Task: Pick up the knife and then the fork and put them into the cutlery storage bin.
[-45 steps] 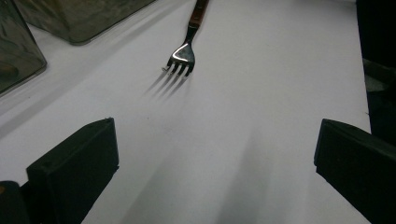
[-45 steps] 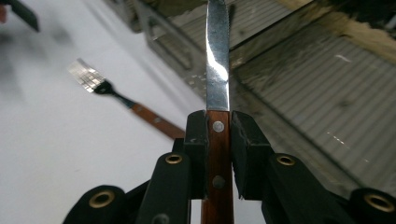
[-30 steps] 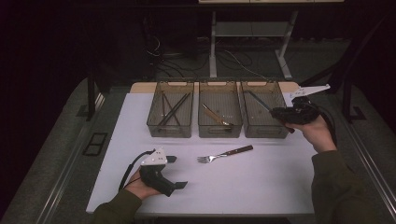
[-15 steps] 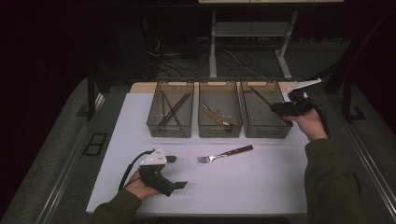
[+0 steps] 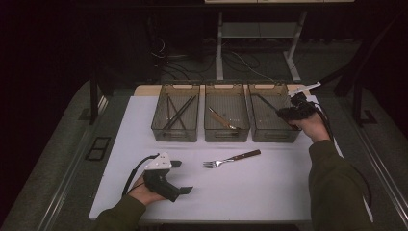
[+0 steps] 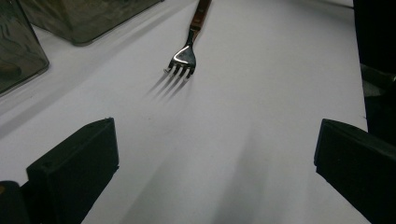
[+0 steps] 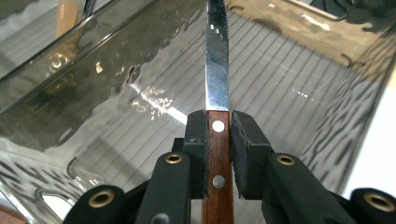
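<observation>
Gleaming serrated knife [image 7: 217, 70], riveted wooden handle pinched between fingers [image 7: 198, 135].

The right gripper [image 7: 218, 140] has its jaws clamped on a wooden-handled knife [image 7: 217, 84] over a clear bin [image 7: 303, 84]

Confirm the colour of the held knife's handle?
Reddish-brown wood with brass rivets, knife, clearest in the right gripper view.

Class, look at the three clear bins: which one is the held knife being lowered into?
The rightmost bin: the right gripper holds the knife inside it.
</observation>
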### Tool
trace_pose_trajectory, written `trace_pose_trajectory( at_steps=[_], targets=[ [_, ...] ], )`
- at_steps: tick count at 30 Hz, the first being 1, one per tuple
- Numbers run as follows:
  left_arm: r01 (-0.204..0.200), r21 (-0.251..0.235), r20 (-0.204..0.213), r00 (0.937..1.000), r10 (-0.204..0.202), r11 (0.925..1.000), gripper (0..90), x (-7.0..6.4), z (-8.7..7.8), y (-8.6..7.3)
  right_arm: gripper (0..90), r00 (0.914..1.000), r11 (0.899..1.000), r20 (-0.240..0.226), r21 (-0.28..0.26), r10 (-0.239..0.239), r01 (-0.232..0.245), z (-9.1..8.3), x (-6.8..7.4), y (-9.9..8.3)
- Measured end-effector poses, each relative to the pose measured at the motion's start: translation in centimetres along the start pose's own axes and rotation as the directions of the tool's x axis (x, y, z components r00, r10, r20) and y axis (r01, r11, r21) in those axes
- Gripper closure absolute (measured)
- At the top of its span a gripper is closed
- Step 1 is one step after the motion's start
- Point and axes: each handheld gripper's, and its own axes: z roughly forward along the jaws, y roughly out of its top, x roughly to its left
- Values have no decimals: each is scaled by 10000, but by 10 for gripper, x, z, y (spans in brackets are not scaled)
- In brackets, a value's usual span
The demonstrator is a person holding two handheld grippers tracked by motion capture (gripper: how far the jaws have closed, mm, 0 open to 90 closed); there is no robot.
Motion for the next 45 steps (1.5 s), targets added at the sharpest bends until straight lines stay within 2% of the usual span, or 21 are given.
trace_pose_trajectory(
  at_steps=[5,6,7,11,15,17,23,28,30,33,39,42,45],
  targets=[
    [-9,-17,-6,10000,9,10000,0,-1,1,0,762,9993,9983,197,494,-321,311,7,5,0],
    [-17,-9,-4,10000,17,10000,0,-1,1,0,725,9989,9982,313,485,-356,341,7,6,0],
    [-23,-11,-7,10000,23,10000,0,-1,0,0,640,9991,9988,325,421,-263,249,8,6,0],
    [-5,-20,12,10000,5,10000,0,-1,1,0,536,9993,9996,357,278,-95,86,5,6,0],
    [-21,-17,8,10000,21,10000,0,-1,1,0,506,9996,9998,185,60,189,-190,-2,6,0],
    [-13,-21,8,10000,13,10000,0,-1,1,0,491,9994,9994,-45,-98,340,-341,-7,8,0],
    [-3,-25,5,10000,3,10000,0,-2,1,0,466,9972,9967,-546,-602,509,-541,-28,22,-2],
    [43,-96,-24,10000,-43,9999,0,-2,1,0,494,9979,9950,-616,-961,208,-267,-43,39,-9],
    [41,-90,-41,10000,-41,10000,0,-2,0,0,518,9985,9945,-547,-1050,-50,-7,-47,47,-13],
    [33,-82,-43,10000,-33,10000,0,-3,1,0,533,9972,9931,-724,-1164,-202,117,-52,57,-19],
    [43,-89,-70,10000,-43,10000,0,-3,0,0,614,9923,9918,-1076,-1177,-619,492,-54,76,-31],
    [42,-88,-72,10000,-43,10000,0,-3,0,0,679,9880,9896,-1233,-1208,-926,777,-53,85,-37],
    [30,-67,-87,10000,-31,10000,0,-3,0,0,768,9840,9895,-1449,-1155,-1034,869,-50,93,-43]
  ],
)
